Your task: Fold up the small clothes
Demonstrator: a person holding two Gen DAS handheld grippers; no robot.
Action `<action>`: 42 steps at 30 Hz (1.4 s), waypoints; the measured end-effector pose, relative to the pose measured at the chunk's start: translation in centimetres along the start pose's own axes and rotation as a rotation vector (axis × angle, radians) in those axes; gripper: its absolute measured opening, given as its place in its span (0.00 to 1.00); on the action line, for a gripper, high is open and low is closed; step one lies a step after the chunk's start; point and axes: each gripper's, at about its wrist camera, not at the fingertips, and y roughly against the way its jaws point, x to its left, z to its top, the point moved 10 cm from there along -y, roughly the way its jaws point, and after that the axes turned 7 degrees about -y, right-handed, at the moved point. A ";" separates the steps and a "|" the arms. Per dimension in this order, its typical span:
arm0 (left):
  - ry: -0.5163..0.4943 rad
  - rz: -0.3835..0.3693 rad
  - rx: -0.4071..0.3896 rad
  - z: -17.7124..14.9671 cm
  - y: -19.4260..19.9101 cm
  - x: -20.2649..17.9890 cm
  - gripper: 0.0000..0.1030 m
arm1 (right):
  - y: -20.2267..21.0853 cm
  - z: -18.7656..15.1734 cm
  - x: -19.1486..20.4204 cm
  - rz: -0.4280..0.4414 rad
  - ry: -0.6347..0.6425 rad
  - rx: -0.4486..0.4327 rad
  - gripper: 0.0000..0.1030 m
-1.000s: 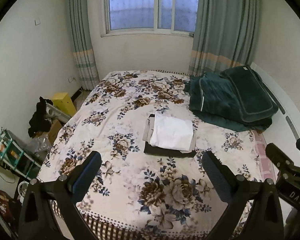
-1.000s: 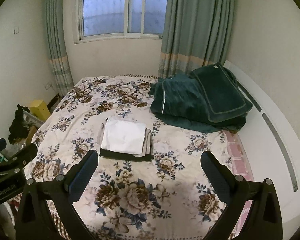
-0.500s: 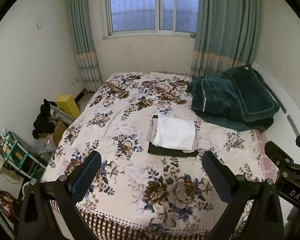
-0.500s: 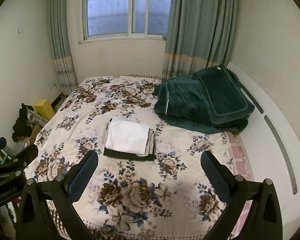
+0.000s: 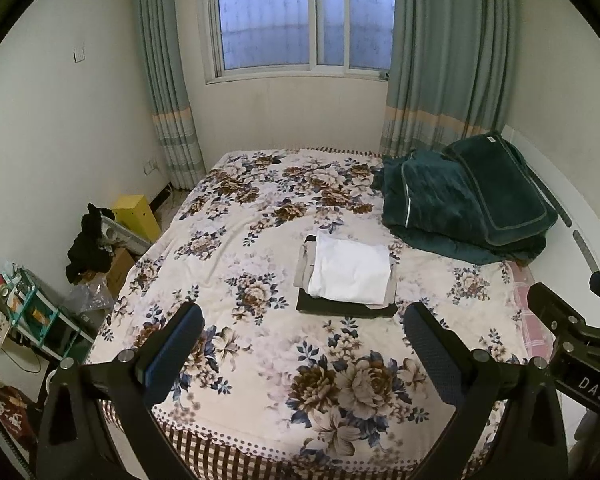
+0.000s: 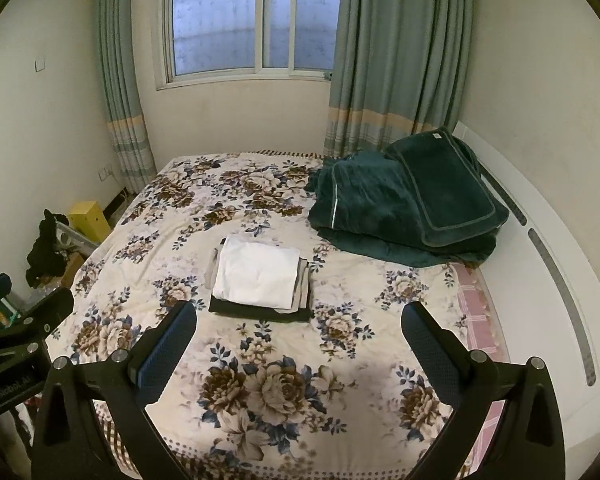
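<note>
A: What lies on the bed (image 5: 260, 216)?
B: A stack of folded clothes (image 5: 348, 276) (image 6: 260, 278) rests near the middle of the flowered bedspread. A white piece sits on top, a beige one under it, and a dark one at the bottom, its edge showing toward the camera.

A: How do the two grippers stand?
B: The left gripper (image 5: 304, 344) has its jaws spread wide with nothing between them, held above the near end of the bed and apart from the stack. The right gripper (image 6: 300, 340) is likewise spread and holds nothing. Each appears at the edge of the other's view.

A: What else is shown?
B: A dark green blanket (image 5: 460, 204) (image 6: 408, 204) is heaped at the far right of the bed, beside the wall. Behind the bed are a window (image 5: 304, 16) and grey-green curtains (image 5: 444, 56). On the floor at the left stand a yellow box (image 5: 136, 216) and a small shelf (image 5: 32, 312).
</note>
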 end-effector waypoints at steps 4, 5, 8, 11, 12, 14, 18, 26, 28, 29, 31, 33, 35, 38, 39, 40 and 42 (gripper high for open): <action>-0.003 -0.002 0.002 0.0 0.1 0.1 1.00 | 0.1 0.0 0.0 0.002 -0.002 0.000 1.00; -0.002 -0.003 0.002 0.0 0.1 0.1 1.00 | 0.0 0.0 0.0 0.001 0.002 0.001 1.00; -0.002 -0.003 0.000 0.0 0.1 0.0 1.00 | 0.1 0.0 0.0 0.002 0.000 0.001 1.00; -0.007 -0.004 -0.006 0.3 0.2 0.2 1.00 | 0.0 0.1 0.0 0.002 0.002 0.001 1.00; -0.011 -0.004 -0.007 0.5 0.2 -0.1 1.00 | 0.0 0.0 0.0 0.000 0.003 0.002 1.00; -0.011 -0.009 -0.009 0.6 0.2 -0.1 1.00 | 0.2 0.0 -0.2 0.000 -0.003 0.000 1.00; -0.012 -0.013 -0.013 0.9 0.3 -0.2 1.00 | 0.7 -0.1 -0.5 -0.004 -0.011 -0.004 1.00; -0.013 -0.015 -0.013 0.8 0.3 -0.2 1.00 | 1.1 -0.2 -0.9 -0.003 -0.015 -0.001 1.00; -0.013 -0.014 -0.013 0.8 0.3 -0.2 1.00 | 1.1 -0.3 -0.9 0.000 -0.016 0.001 1.00; -0.012 -0.013 -0.013 0.8 0.3 -0.2 1.00 | 1.1 -0.3 -0.9 -0.002 -0.017 0.000 1.00; -0.012 -0.014 -0.012 0.7 0.3 -0.2 1.00 | 1.1 -0.3 -0.9 -0.001 -0.016 0.000 1.00; -0.010 -0.013 -0.013 0.7 0.3 -0.2 1.00 | 1.1 -0.3 -0.9 0.000 -0.016 -0.001 1.00; -0.010 -0.014 -0.013 0.8 0.4 -0.2 1.00 | 1.1 -0.3 -0.9 0.000 -0.015 -0.001 1.00; -0.009 -0.011 -0.014 0.7 0.4 -0.2 1.00 | 1.1 -0.4 -0.9 0.001 -0.015 0.002 1.00; -0.011 -0.010 -0.014 0.7 0.3 -0.3 1.00 | 1.1 -0.4 -0.9 0.001 -0.018 0.000 1.00; -0.011 -0.010 -0.016 0.8 0.4 -0.2 1.00 | 1.3 -0.3 -1.0 0.002 -0.020 -0.001 1.00; -0.011 -0.010 -0.018 1.3 0.5 -0.3 1.00 | 1.4 -0.2 -1.0 0.003 -0.020 -0.001 1.00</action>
